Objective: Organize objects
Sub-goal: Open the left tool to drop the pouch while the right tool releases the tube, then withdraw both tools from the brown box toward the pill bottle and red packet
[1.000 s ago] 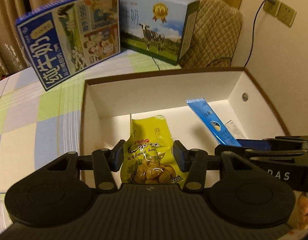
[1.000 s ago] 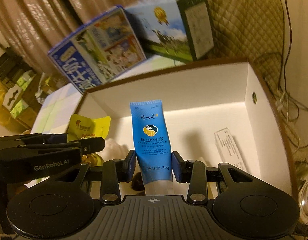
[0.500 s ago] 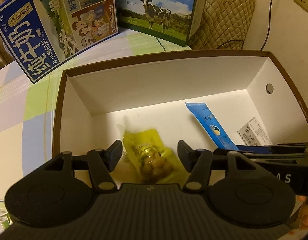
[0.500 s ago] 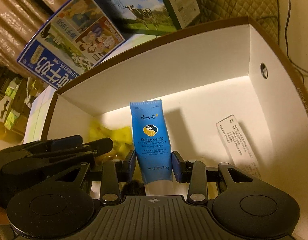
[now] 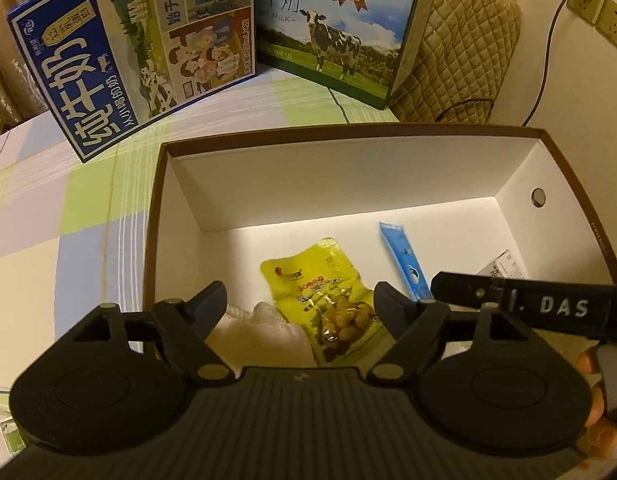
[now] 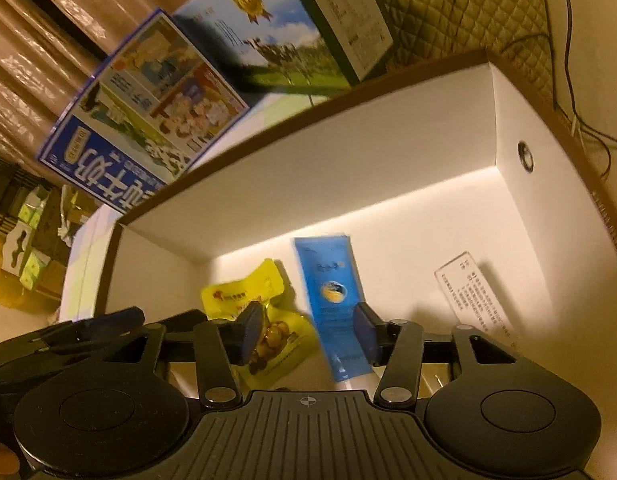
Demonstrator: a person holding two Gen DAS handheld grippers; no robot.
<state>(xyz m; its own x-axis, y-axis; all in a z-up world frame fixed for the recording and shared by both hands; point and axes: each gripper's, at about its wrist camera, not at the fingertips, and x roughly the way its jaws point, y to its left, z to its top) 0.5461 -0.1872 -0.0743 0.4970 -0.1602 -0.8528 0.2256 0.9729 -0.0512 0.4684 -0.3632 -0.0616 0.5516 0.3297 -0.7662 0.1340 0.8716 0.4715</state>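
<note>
A white box with a brown rim (image 5: 348, 132) (image 6: 348, 152) stands on the checked tablecloth. On its floor lie a yellow snack packet (image 5: 324, 296) (image 6: 244, 300), a blue hand-cream tube (image 5: 404, 260) (image 6: 332, 296) and a white cloth (image 5: 264, 332). My left gripper (image 5: 300, 308) hangs open above the packet, with nothing between its fingers. My right gripper (image 6: 306, 332) is open too; the tube lies loose under it, near the right finger. The right tool (image 5: 528, 312) crosses the left wrist view at the right.
A small white leaflet (image 6: 472, 296) (image 5: 504, 264) lies at the box's right side. Two milk cartons (image 5: 140, 52) (image 5: 340, 28) stand behind the box, beside a quilted cover (image 5: 460, 48). A wall socket with a cable (image 5: 584, 0) is at the far right.
Both grippers have opened: the left let the yellow packet drop into the box, then the right let go of the blue tube, which now lies on the box floor.
</note>
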